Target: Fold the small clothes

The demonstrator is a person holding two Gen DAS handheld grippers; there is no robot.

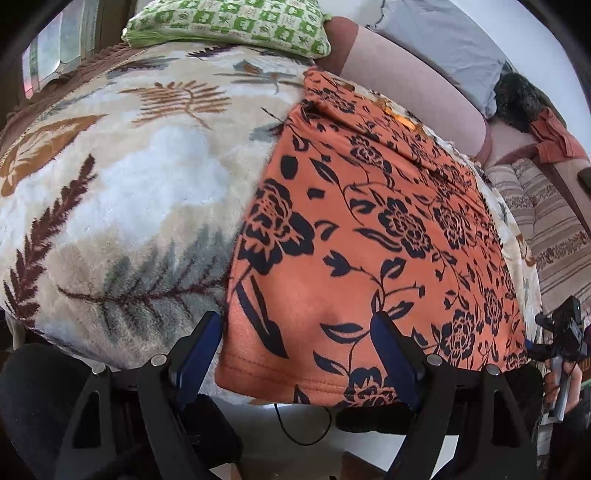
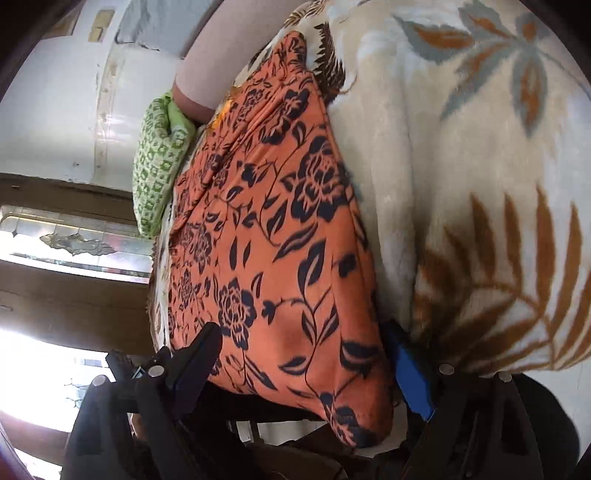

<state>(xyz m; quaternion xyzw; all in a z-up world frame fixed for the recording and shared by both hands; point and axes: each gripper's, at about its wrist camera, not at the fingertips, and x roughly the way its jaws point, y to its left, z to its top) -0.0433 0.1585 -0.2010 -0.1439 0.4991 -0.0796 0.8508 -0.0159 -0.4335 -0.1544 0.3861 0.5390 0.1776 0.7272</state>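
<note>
An orange garment with a black flower print [image 1: 369,229] lies spread flat on a leaf-patterned fleece blanket [image 1: 122,177]. My left gripper [image 1: 299,343] is open, its blue-padded fingers [image 1: 395,362] straddling the garment's near-left hem corner at the bed edge. In the right wrist view the garment [image 2: 280,236] lies on the blanket [image 2: 461,155]. My right gripper [image 2: 306,365] is open around the garment's near corner, one finger [image 2: 410,373] between cloth and blanket. The right gripper also shows in the left wrist view [image 1: 565,332] at the garment's far right corner.
A green patterned pillow [image 1: 229,26] lies at the head of the bed, with a grey pillow [image 1: 443,40] and a pink bolster [image 1: 406,88] behind the garment. A striped sofa [image 1: 546,229] stands to the right. A window [image 2: 74,240] and white wall show in the right wrist view.
</note>
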